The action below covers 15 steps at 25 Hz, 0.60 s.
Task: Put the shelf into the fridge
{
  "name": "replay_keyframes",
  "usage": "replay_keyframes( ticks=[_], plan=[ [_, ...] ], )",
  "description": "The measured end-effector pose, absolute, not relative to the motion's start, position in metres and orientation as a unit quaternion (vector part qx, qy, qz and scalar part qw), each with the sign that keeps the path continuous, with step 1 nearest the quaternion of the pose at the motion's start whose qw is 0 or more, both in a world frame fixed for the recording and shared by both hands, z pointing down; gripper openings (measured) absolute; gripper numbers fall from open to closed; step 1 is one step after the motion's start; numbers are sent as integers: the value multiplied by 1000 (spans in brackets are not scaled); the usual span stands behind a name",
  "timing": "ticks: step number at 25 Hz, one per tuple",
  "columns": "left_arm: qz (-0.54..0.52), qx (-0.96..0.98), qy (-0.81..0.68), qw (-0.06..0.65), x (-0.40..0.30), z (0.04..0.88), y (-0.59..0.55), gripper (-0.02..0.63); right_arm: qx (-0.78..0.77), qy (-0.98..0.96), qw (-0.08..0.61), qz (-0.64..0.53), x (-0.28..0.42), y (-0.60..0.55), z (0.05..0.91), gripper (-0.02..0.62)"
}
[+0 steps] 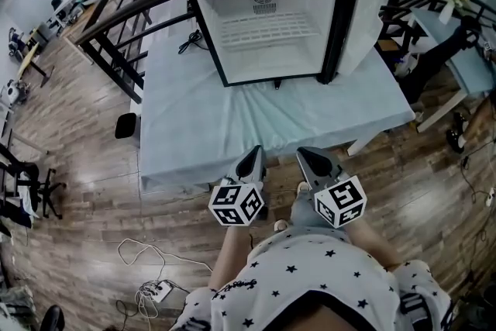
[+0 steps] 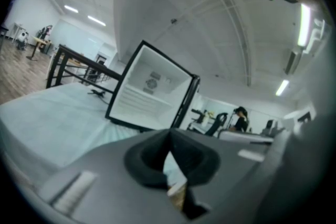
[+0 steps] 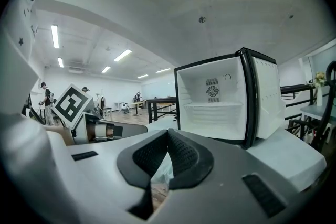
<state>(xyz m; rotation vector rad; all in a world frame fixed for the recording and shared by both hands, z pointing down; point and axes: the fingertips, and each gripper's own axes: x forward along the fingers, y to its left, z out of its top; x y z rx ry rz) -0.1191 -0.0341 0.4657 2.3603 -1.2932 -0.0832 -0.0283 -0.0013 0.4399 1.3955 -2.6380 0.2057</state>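
Note:
A small black fridge (image 1: pixel 267 12) stands open at the far side of the table (image 1: pixel 225 128), facing me. A white wire shelf (image 1: pixel 267 31) lies level inside it, about halfway up. The fridge (image 3: pixel 220 97) and its shelf (image 3: pixel 212 106) also show in the right gripper view, and the fridge (image 2: pixel 152 92) in the left gripper view. My left gripper (image 1: pixel 252 157) and right gripper (image 1: pixel 311 159) hang side by side at the table's near edge, close to my body. Both are shut with nothing between the jaws (image 2: pixel 169 136) (image 3: pixel 168 134).
The fridge door (image 1: pixel 364 19) swings out to the right. A black cable (image 1: pixel 190 43) lies on the table left of the fridge. Black railings (image 1: pixel 116 19) run behind and to the left. On the floor lie a black object (image 1: pixel 125 125) and loose cords (image 1: pixel 147 283).

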Motion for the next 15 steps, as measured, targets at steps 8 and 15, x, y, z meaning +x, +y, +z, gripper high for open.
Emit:
replay_keyframes(
  ticks=[8, 15],
  plan=[
    [-30, 852, -470, 228, -115, 467, -34, 3, 476, -874, 65, 78, -16, -2, 443, 20],
    [-27, 851, -470, 231, -113, 468, -33, 3, 482, -870, 57, 87, -8, -4, 441, 20]
  ],
)
